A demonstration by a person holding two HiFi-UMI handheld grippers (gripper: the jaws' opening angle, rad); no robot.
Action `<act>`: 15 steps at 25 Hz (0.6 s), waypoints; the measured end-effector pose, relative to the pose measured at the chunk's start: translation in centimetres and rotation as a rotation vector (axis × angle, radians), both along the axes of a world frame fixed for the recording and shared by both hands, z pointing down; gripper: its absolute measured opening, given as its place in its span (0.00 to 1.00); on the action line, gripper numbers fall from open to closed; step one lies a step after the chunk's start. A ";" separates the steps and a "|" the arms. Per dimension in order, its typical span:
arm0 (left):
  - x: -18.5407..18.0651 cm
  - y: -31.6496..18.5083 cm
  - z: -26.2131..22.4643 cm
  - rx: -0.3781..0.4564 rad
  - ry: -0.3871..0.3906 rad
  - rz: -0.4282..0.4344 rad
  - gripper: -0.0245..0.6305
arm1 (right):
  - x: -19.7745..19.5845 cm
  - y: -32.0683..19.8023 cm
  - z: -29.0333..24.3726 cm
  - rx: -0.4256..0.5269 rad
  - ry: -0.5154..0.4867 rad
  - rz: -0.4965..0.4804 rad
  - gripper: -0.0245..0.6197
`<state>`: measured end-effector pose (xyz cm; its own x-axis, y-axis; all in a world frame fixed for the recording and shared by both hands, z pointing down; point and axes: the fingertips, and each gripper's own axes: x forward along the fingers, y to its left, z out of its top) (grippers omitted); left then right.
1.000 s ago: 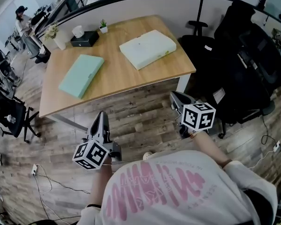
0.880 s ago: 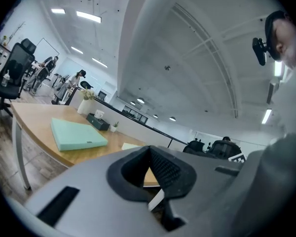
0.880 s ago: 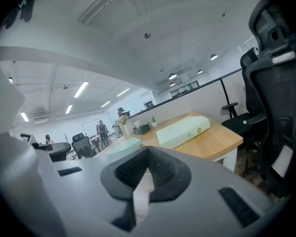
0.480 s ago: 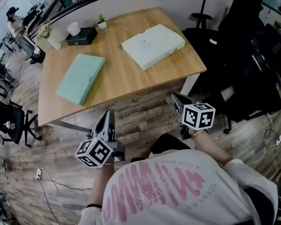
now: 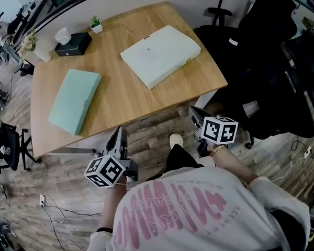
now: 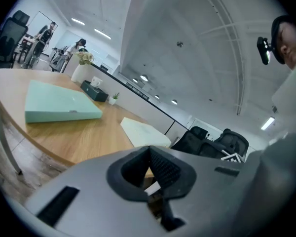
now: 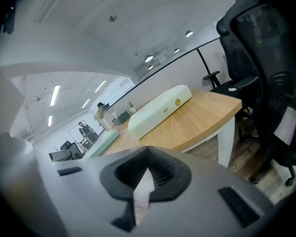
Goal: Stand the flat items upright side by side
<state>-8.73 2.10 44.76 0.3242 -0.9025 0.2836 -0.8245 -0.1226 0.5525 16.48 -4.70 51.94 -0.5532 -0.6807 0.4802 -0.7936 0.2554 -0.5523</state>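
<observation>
- Head view: your left gripper and right gripper both hang over the wood-plank floor, on your side of the tabletop's near edge. Neither touches anything.
- Head view: the mint-green case lies flat on the left part of the tabletop. The pale case lies flat toward the far right corner. The two are well apart, and neither stands upright.
- Head view: a black tissue box and a small potted plant sit along the far edge. A black office chair stands to the right of the tabletop.
- Left gripper view: your left gripper's fingers are pressed together with nothing between them. Beyond them the mint-green case lies flat at the left, and the pale case lies flat further right. The tissue box is behind them.
- Right gripper view: your right gripper's fingers are closed on each other and are empty. The pale case lies flat on the tabletop ahead. The mint-green case shows low at the left behind it. The office chair fills the right side.
</observation>
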 end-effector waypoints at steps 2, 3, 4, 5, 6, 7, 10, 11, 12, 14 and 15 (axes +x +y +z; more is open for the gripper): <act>0.3 -3.0 -0.8 0.022 0.002 -0.005 0.04 | 0.8 -2.7 -0.3 0.007 0.003 0.008 0.04; 0.5 -4.4 -1.4 0.035 0.003 -0.004 0.04 | 1.1 -4.1 -0.4 0.011 0.000 0.010 0.04; 0.8 -5.9 -1.9 0.048 0.001 -0.001 0.04 | 1.3 -5.6 -0.7 0.018 -0.005 0.011 0.04; 1.0 -7.3 -2.3 0.059 -0.006 0.004 0.04 | 1.6 -7.1 -1.0 0.027 -0.010 0.012 0.04; 1.2 -8.7 -2.7 0.067 -0.015 0.007 0.04 | 1.8 -8.6 -1.2 0.035 -0.016 0.017 0.04; 1.4 -10.1 -3.0 0.073 -0.021 0.010 0.04 | 1.9 -10.2 -1.5 0.042 -0.024 0.023 0.04; 2.1 -14.0 -4.2 0.125 0.000 0.029 0.04 | 2.6 -14.4 -2.7 0.071 -0.053 0.032 0.04; 2.3 -15.2 -4.7 0.149 0.006 0.036 0.04 | 3.0 -15.7 -3.2 0.082 -0.054 0.033 0.04; 2.5 -16.3 -5.1 0.168 0.003 0.041 0.04 | 3.5 -16.8 -3.5 0.089 -0.054 0.034 0.04; 2.7 -18.4 -5.6 0.184 -0.033 0.050 0.04 | 4.2 -18.6 -3.9 0.087 -0.061 0.036 0.04; 2.7 -19.3 -5.8 0.182 -0.062 0.054 0.04 | 4.5 -19.3 -3.9 0.079 -0.069 0.042 0.04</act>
